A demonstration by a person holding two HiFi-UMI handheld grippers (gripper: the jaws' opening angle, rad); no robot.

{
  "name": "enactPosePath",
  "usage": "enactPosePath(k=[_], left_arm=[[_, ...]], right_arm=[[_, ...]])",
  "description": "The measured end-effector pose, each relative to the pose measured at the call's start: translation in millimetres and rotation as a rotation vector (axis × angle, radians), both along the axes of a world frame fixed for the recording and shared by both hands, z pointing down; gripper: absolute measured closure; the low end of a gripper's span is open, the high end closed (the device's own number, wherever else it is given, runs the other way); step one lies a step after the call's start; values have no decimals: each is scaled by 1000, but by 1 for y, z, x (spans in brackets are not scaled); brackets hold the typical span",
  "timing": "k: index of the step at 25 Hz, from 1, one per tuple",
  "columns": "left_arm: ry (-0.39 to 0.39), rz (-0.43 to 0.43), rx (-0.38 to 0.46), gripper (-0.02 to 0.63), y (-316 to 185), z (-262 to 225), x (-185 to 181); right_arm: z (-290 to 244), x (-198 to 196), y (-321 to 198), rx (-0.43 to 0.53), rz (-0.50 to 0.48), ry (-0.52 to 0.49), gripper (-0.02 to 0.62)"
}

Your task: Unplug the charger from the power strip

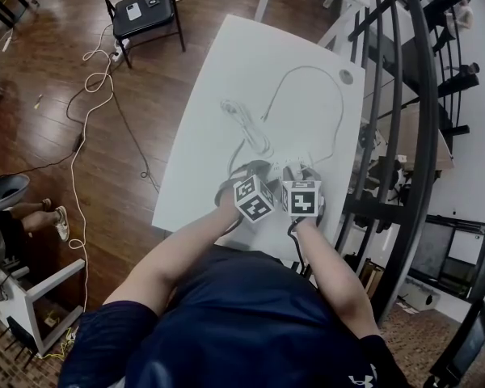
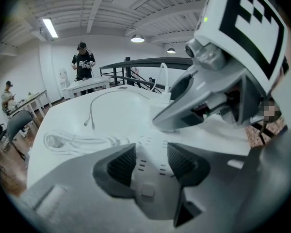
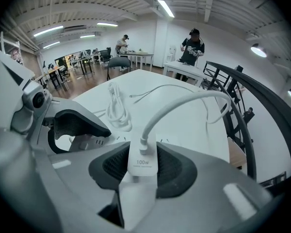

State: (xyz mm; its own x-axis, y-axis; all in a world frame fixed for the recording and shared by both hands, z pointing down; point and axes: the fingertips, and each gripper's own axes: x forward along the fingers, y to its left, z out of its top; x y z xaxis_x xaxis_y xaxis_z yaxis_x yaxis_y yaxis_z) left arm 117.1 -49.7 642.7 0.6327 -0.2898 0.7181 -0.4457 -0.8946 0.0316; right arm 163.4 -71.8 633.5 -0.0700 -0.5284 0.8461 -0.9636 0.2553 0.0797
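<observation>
White plastic fills the right gripper (image 3: 143, 168)'s jaws. They stand part-way closed, with the ribbed pads pressed on the two broad flanks of the charger (image 3: 142, 160). In the right gripper view the block sits dead centre, with its long axis running from 6 to 12 o'clock, in line with the way the jaws point. Its cable (image 3: 184, 98) leaves the top end at 12 o'clock, then arcs over toward 2 o'clock and drops onto the bench (image 1: 226, 95).

The left gripper (image 2: 151, 165) lies at 9 o'clock from the charger, just beside it. Its jaws are closed on the power strip (image 2: 148, 183), one dark pad on each long edge. In the left gripper view the strip's long axis runs from 6 o'clock up toward 1 o'clock, where it passes under the right gripper and the charger stands on it. A coiled cord (image 2: 72, 142) lies on the bench at 9 o'clock, well apart.

From the head view the two marker cubes sit side by side at the near edge of the bench, right at 3 o'clock of left.

We cannot see the prongs, but we judge the charger is still seated. The pull should then run straight back along the charger's long axis, away from the strip's face, while the left jaws hold the strip down. A sideways tilt could bind the plug or lift the strip.
</observation>
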Motion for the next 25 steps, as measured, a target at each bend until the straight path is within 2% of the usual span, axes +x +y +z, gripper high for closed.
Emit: enactPosePath(k=[3, 9, 15, 19, 23, 25], left_arm=[[-2, 9, 2, 399, 2, 0, 1], [-6, 34, -11, 397, 4, -1, 4], [-4, 39, -13, 397, 6, -1, 3], [-5, 44, -16, 397, 7, -1, 3], [-5, 46, -15, 397, 7, -2, 2], [-5, 49, -14, 399, 7, -3, 1]], right_arm=[[-1, 1, 0, -35, 11, -1, 454], [-4, 4, 3, 31, 44, -35, 455], [-4, 3, 7, 59, 30, -49, 454], [-4, 4, 7, 62, 69, -86, 454], [-15, -3, 8, 101, -42, 32, 441], [-11, 0, 9, 99, -6, -23, 449]])
